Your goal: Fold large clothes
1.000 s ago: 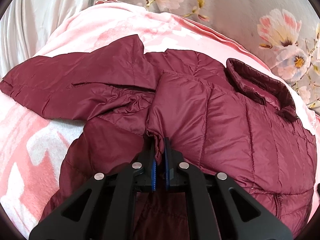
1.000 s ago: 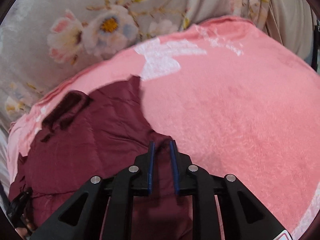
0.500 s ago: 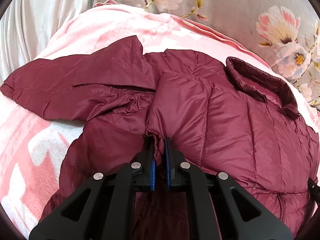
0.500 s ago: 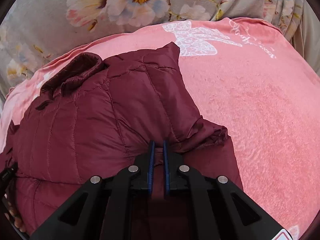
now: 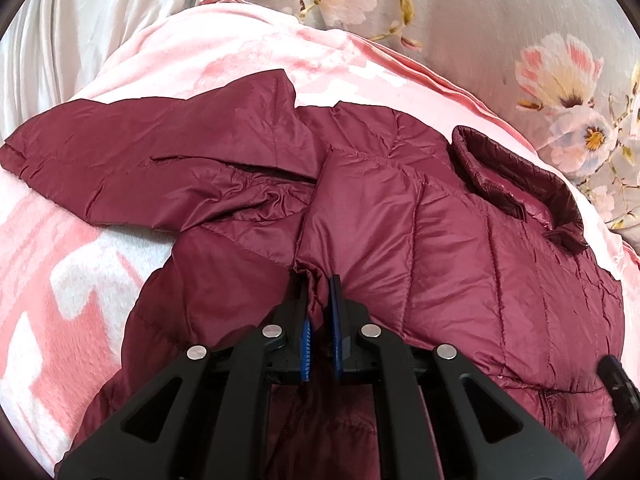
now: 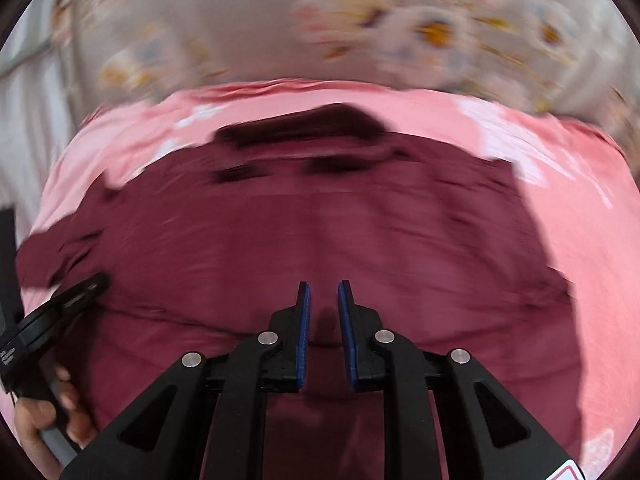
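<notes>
two grippers, one maroon puffer jacket (image 5: 460, 248), one bed with pink blanket (image 5: 60, 280).

left gripper (image 5: 319, 280): jaws nearly together, pinching a ridge of jacket fabric at the inner end of a folded sleeve; the sleeve spreads ahead and to the left of the tips, the collar (image 5: 516, 184) ahead and to the right.

right gripper (image 6: 323, 286): jaws have just been opening and stand a little apart, nothing pinched between them; the jacket body lies directly beneath and ahead of the tips, the collar farther ahead. view blurred.

person's hand (image 6: 44, 412): low left of the right gripper, holding the other tool.

step in hand, as judged: right-side panel laid over, right gripper free for a new hold. advice: keep the left pinch anchored so the quilted shell does not slide; retake fabric at a seam or hem edge, not mid-panel; fold slowly, pressing trapped air out of the padding toward the open side.
</notes>
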Tool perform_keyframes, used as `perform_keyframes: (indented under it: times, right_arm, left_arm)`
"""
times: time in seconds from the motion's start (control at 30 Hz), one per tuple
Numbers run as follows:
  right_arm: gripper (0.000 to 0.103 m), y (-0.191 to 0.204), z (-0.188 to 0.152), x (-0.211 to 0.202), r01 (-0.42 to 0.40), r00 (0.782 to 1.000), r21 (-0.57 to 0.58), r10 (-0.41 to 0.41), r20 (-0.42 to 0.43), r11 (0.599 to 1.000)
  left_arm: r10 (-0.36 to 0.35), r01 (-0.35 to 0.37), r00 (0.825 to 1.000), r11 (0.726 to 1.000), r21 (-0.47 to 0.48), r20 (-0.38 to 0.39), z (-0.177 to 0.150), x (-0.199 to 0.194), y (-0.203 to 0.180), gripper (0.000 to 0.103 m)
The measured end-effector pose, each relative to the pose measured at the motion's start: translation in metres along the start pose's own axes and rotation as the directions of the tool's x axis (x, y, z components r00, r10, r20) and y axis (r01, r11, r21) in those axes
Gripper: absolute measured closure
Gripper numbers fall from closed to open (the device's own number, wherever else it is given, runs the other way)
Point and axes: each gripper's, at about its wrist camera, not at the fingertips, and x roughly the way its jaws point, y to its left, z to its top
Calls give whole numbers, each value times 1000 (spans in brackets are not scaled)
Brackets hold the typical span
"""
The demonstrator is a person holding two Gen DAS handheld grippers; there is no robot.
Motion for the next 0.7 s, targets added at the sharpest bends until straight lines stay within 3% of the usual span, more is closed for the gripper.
perform_keyframes:
  times: [0.17,0.4,0.43,0.53,0.63,0.7]
  right_arm:
    - [88,31,-10,32,-31,995,-45,27,-98,998]
    - [89,29,-18,33,-26,996,-55,21,-85,998]
    - [89,31,-18,33,-11,997,-71,5,-81,997]
    - [89,36,-17,35,6,997,-89,-13,-79,996]
    - [89,37,-16,36,10,997,-93,-17,-77,996]
    - [89,39,-17,36,19,997,-102,-27,-75,995]
  left_arm:
    - [-12,12,1000,1000,9,-7,-1,-1,1,94]
    - [-110,109,994,994,-32,-27,-8,-18,19,87]
    - [-146,144,989,988,-52,-31,-8,-26,28,81]
    - [-192,192,981,977,-94,9,-4,-53,62,49]
    - [-130,141,987,982,-125,89,9,-78,105,39]
    - [-50,74,991,979,-188,127,24,-89,150,31]
